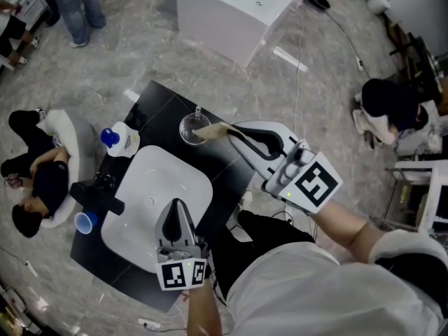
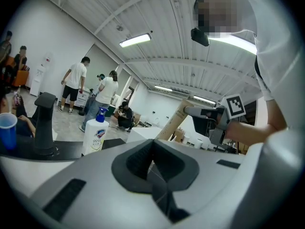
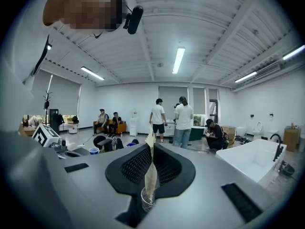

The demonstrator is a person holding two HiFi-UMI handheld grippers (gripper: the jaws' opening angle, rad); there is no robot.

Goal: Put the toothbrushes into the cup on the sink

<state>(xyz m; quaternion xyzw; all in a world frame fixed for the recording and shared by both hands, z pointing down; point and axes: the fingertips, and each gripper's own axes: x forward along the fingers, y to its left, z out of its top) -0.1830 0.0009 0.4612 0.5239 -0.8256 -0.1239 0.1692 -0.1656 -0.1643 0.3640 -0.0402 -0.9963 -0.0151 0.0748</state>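
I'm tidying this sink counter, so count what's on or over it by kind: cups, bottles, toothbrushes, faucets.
Cups: 2, blue cup and clear cup
Bottles: 1, soap bottle
Toothbrushes: 1, wrapped toothbrush in the right claw
Faucets: 1, black faucet
Total: 5

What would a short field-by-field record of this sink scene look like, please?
right gripper: shut on the wrapped toothbrush
toothbrush tip: at the mouth of the glass cup
left gripper: shut, empty, above the sink basin
counter: black, holds basin and cup
other items: soap bottle, blue cup, black faucet
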